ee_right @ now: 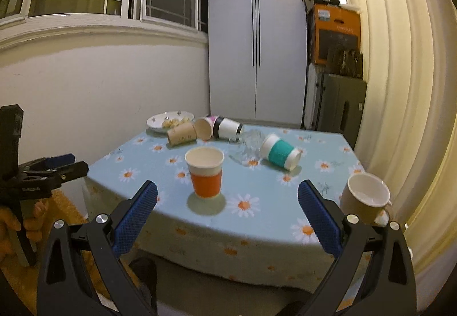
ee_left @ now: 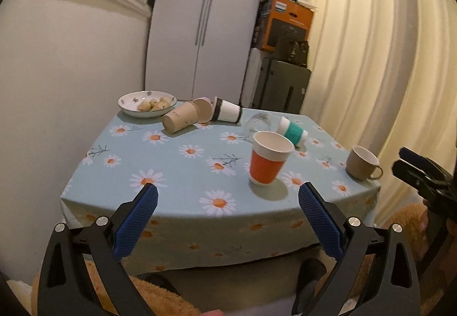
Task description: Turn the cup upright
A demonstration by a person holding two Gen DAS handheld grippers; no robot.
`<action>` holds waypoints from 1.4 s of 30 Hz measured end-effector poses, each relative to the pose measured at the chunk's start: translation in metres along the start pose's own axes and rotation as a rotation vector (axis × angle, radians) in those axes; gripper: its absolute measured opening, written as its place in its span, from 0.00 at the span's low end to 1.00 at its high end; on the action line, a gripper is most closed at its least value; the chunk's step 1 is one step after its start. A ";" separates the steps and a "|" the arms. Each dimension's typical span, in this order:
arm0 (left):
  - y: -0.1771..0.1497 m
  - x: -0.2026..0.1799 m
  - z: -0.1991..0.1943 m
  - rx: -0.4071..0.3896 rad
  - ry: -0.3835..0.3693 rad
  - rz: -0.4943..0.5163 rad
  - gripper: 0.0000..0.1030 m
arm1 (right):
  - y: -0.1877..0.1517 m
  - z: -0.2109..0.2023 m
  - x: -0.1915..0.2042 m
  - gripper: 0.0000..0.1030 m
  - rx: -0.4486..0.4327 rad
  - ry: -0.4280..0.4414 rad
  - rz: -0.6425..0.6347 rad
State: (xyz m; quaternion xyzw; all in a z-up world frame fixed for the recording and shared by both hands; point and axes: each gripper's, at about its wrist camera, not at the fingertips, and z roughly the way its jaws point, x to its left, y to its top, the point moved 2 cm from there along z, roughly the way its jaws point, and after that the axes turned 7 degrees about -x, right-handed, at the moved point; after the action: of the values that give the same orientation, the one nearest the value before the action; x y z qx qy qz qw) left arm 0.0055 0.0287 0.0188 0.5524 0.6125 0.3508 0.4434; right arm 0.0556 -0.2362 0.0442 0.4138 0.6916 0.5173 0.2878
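Teal-banded cup (ee_right: 280, 152) on its side, right of frame centre on the worktop (ee_right: 142, 144), beside a toppled glass (ee_right: 249, 144). Approach step. Left tongs (ee_left: 228, 196) and right tongs (ee_right: 227, 196) spread wide, empty, short of the near edge. Next: reach past upright orange cup (ee_right: 206, 171); open room around.

Pale blue tablecloth (ee_right: 160, 161) with white-and-orange daisies — orange-banded white cup (ee_right: 205, 174), teal-banded one (ee_right: 280, 152) at two o'clock, beige mug (ee_right: 362, 201).

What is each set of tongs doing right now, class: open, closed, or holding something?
Left tongs: open, holding nothing, short of the table.
Right tongs: open, holding nothing, facing the orange cup.
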 end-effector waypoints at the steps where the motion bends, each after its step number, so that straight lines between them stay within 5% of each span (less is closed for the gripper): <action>1: -0.002 -0.004 -0.002 0.005 -0.004 0.013 0.93 | -0.002 -0.001 -0.001 0.95 0.000 -0.007 -0.008; 28: -0.021 -0.036 -0.014 0.005 -0.015 0.142 0.93 | -0.026 -0.003 -0.003 0.95 0.076 -0.048 0.018; 42: -0.022 -0.031 -0.008 0.034 -0.011 0.110 0.93 | -0.027 0.001 0.001 0.95 0.085 -0.059 -0.006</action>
State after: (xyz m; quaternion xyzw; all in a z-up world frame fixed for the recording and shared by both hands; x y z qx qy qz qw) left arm -0.0096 -0.0044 0.0065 0.5945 0.5847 0.3611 0.4174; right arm 0.0481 -0.2381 0.0181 0.4387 0.7054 0.4742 0.2916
